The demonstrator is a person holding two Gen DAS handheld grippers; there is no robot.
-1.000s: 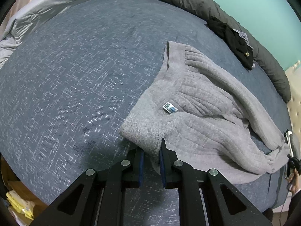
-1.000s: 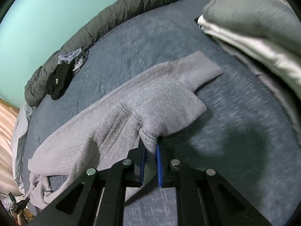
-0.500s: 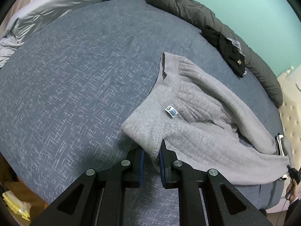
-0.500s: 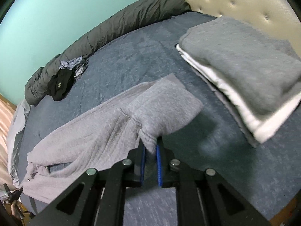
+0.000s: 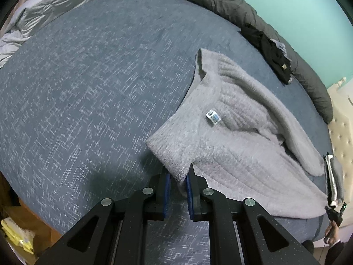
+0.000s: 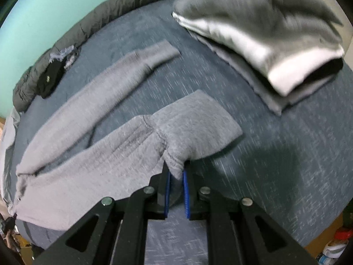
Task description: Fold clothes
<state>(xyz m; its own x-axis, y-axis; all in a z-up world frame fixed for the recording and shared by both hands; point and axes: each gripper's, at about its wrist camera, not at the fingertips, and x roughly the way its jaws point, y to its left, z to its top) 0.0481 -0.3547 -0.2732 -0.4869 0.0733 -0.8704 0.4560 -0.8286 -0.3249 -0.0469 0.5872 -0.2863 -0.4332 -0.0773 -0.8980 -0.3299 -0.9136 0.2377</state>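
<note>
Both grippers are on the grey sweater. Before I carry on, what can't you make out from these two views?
- Left wrist: the sweater label is too small to read.
- Right wrist: motion blur smears the folded stack, so its layers cannot be counted.
- Both: the sweater edges between the left gripper and right gripper pads are hidden; grip depth unknown.

I can't read the sweater's small label (image 5: 213, 116); my right view's folded stack (image 6: 264, 33) is smeared with motion blur.
</note>
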